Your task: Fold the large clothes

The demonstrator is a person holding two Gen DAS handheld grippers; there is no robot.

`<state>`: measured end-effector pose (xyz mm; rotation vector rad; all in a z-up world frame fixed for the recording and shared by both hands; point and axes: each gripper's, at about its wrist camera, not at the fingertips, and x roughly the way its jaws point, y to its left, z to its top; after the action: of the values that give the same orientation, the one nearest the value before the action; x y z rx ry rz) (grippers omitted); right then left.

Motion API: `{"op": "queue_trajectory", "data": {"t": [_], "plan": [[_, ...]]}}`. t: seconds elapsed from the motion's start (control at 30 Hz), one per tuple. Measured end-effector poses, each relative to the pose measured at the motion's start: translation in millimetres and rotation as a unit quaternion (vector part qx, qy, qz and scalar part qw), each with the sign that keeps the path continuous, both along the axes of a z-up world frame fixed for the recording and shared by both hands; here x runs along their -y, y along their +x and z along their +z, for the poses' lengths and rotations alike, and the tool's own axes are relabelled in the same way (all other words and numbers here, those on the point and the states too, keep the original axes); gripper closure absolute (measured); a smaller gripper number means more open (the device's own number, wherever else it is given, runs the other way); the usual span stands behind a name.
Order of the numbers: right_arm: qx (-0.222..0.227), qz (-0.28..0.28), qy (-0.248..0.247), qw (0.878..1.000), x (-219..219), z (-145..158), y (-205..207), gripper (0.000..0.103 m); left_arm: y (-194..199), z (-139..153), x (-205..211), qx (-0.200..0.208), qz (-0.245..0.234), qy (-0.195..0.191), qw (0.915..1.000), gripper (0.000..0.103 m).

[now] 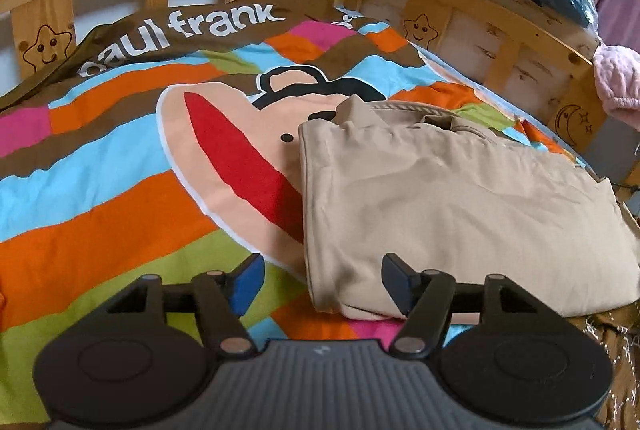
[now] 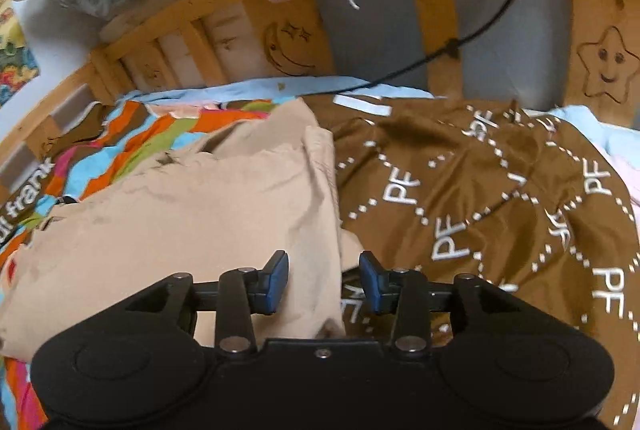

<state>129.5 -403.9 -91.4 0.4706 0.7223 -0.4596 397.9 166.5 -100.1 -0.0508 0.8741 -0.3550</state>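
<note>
The beige garment (image 1: 460,198) lies folded into a thick rectangle on the bed, on the striped cartoon cover (image 1: 120,150), with its collar end toward the wooden headboard rail (image 1: 460,26) and its near edge just under the two tools. The left gripper (image 1: 324,284) hangs over the near left corner of the garment with its fingers (image 1: 394,280) spread wide and nothing pinched between them; one pad is over the cloth, the other over the cover beside it. The right gripper (image 2: 324,280) hovers at the garment's right edge (image 2: 320,190), where the beige meets the brown printed quilt (image 2: 500,190); its fingers stand parted, and though the cloth edge runs up between them, I would say they are not pressing it, but the fisheye makes that hard to be sure of.

It looks to me as if a fold has been laid down and let go, so the step in hand is to tidy and, if needed, fold once more. To do that well, I would take both near corners of the garment at the same depth, catching every layer and not just the top one, since the right edge shows loose layers splayed apart. Lift only a little, carry both corners toward the collar evenly, and set them down square to it. Keep clear of the black cable (image 2: 500,18) trailing beyond the garment, and avoid nipping the quilt along with the cloth.
</note>
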Motion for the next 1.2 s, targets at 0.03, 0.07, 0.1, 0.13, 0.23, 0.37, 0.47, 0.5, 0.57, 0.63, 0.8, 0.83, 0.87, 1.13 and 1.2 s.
{"op": "queue_trajectory", "data": {"t": [0.03, 0.07, 0.1, 0.13, 0.23, 0.37, 0.47, 0.5, 0.57, 0.63, 0.8, 0.83, 0.87, 1.13, 1.2], "plan": [[-0.002, 0.0, -0.003, 1.0, -2, -1, -1, 0.061, 0, 0, -1, 0.003, -0.001, 0.0, 1.0, 0.033], [-0.005, -0.003, -0.007, 1.0, -4, -1, 0, 0.061, -1, -1, -4, 0.006, -0.001, 0.002, 1.0, 0.033], [-0.008, -0.007, -0.011, 1.0, -5, -1, 1, 0.063, 0, -2, -6, 0.007, 0.001, 0.003, 1.0, 0.035], [-0.01, -0.013, -0.012, 1.0, -6, -1, 1, 0.068, 1, -4, -9, 0.003, 0.002, 0.003, 1.0, 0.046], [-0.01, -0.032, -0.001, 0.999, -3, -3, 1, 0.082, 6, -11, -19, -0.02, 0.002, -0.019, 0.9996, 0.082], [-0.018, -0.028, -0.019, 0.999, -8, -1, 5, 0.094, 5, -12, -24, -0.023, -0.006, -0.039, 0.999, 0.103], [-0.022, -0.033, -0.028, 0.999, -8, 0, 9, 0.096, 6, -11, -24, -0.016, -0.005, -0.009, 0.9998, 0.103], [-0.024, -0.033, -0.033, 0.999, -8, -1, 11, 0.096, 8, -12, -28, -0.02, 0.003, -0.009, 0.9998, 0.103], [-0.028, -0.034, -0.034, 0.998, -7, -3, 11, 0.096, 11, -15, -39, -0.028, 0.018, -0.017, 0.9993, 0.103], [-0.033, -0.029, -0.042, 0.998, -9, -5, 11, 0.096, 11, -17, -46, -0.029, 0.022, -0.019, 0.9992, 0.103], [-0.054, -0.02, -0.062, 0.996, -13, 3, 17, 0.091, 9, -14, -49, -0.017, 0.018, -0.02, 0.9995, 0.103], [-0.059, -0.015, -0.071, 0.996, -13, 7, 19, 0.087, 11, -12, -48, -0.013, 0.016, -0.023, 0.9995, 0.103], [-0.064, -0.01, -0.079, 0.995, -14, 13, 21, 0.083, 12, -8, -48, -0.004, 0.019, -0.027, 0.9994, 0.101], [-0.079, 0.05, -0.177, 0.98, -50, 79, 37, 0.046, 20, 27, -7, 0.117, 0.002, -0.039, 0.9924, 0.041], [-0.086, 0.066, -0.184, 0.977, -62, 99, 44, 0.042, 20, 27, 14, 0.14, -0.018, -0.031, 0.9896, 0.034]]}}
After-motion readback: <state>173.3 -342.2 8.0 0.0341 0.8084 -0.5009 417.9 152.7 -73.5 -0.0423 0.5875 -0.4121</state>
